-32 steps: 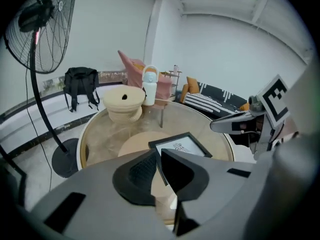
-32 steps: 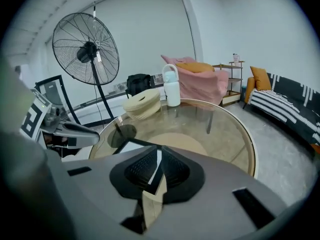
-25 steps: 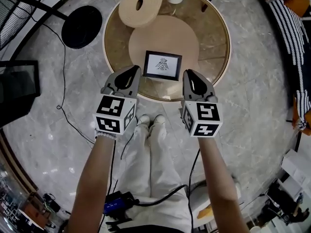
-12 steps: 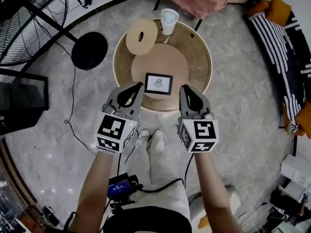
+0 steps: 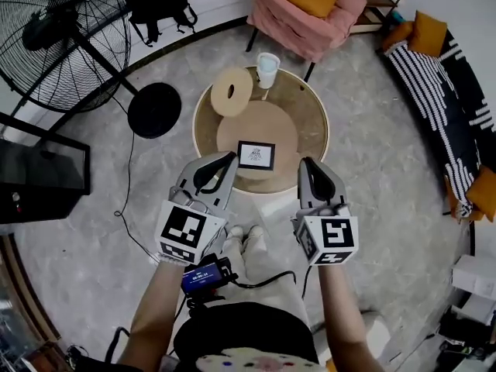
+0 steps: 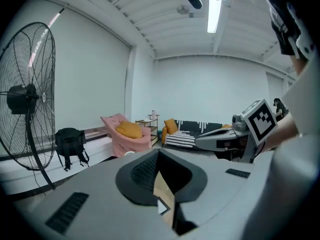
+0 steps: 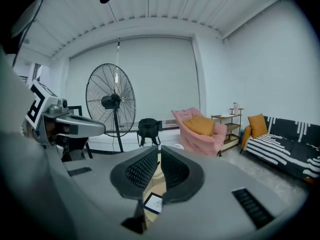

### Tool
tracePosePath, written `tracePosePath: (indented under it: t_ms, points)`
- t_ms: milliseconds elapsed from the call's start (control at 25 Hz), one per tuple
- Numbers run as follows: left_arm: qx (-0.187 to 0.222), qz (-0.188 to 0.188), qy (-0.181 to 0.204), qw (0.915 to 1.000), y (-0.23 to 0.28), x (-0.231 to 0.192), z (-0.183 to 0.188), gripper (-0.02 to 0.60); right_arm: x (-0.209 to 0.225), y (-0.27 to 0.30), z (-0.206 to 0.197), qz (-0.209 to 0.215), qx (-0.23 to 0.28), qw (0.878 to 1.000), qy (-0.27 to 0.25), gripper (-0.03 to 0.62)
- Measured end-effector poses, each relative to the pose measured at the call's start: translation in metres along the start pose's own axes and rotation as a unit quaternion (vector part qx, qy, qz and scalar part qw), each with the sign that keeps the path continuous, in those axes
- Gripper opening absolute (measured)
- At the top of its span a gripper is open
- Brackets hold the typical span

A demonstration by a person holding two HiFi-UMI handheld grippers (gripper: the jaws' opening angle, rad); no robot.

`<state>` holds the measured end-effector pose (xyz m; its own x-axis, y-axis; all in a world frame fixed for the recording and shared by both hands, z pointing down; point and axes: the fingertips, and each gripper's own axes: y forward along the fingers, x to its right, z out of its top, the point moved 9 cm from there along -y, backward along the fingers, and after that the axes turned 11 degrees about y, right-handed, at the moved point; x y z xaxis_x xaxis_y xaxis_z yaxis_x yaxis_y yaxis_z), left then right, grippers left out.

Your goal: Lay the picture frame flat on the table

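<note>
The black picture frame (image 5: 256, 155) with a white print lies flat on the pale round mat in the middle of the round wooden table (image 5: 314, 122). Both grippers hang high above the floor at the table's near edge, apart from the frame. My left gripper (image 5: 225, 161) is shut and empty; past its own jaws (image 6: 159, 156) only a sliver of the frame (image 6: 162, 207) shows. My right gripper (image 5: 304, 166) is shut to a thin slit with nothing in it. Below its jaws (image 7: 159, 154) the frame (image 7: 153, 202) shows far down.
A tan ring-shaped object (image 5: 232, 91) and a white cup (image 5: 267, 68) stand at the table's far side. A standing fan (image 5: 70, 37) with a black base (image 5: 155, 108) is at the left, a pink armchair (image 5: 306, 10) behind, a striped sofa (image 5: 449, 91) at the right. Cables trail on the floor.
Both grippers have risen together, well away from the table, which now looks smaller and farther below. The frame has stayed flat in its place.
</note>
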<state>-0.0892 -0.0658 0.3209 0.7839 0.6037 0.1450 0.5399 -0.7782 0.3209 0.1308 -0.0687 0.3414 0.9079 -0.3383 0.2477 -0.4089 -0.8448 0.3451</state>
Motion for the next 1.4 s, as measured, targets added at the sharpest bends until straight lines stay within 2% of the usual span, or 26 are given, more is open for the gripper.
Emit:
tracePosePath:
  t_ms: [400,600,880,1120,1400]
  points:
    - [0.044,0.004,0.001,0.999,-0.052,0.011,0.042,0.015,-0.026,-0.051,0.043,0.018,0.062,0.998,-0.026,0.044]
    - [0.056,0.003,0.014,0.9984,-0.066,0.013,0.054,0.015,-0.036,-0.066,0.057,0.018,0.088,0.996,-0.009,0.044]
    - [0.081,0.01,0.024,0.9964,-0.08,0.014,0.066,0.017,-0.04,-0.08,0.057,0.03,0.089,0.995,-0.025,0.044]
    - [0.077,0.023,0.004,0.9968,-0.093,0.013,0.057,0.015,-0.048,-0.085,0.059,0.031,0.101,0.994,-0.021,0.044]
    - [0.072,0.031,0.017,0.9968,-0.097,0.011,0.057,0.017,-0.056,-0.083,0.059,0.044,0.094,0.994,-0.026,0.044]
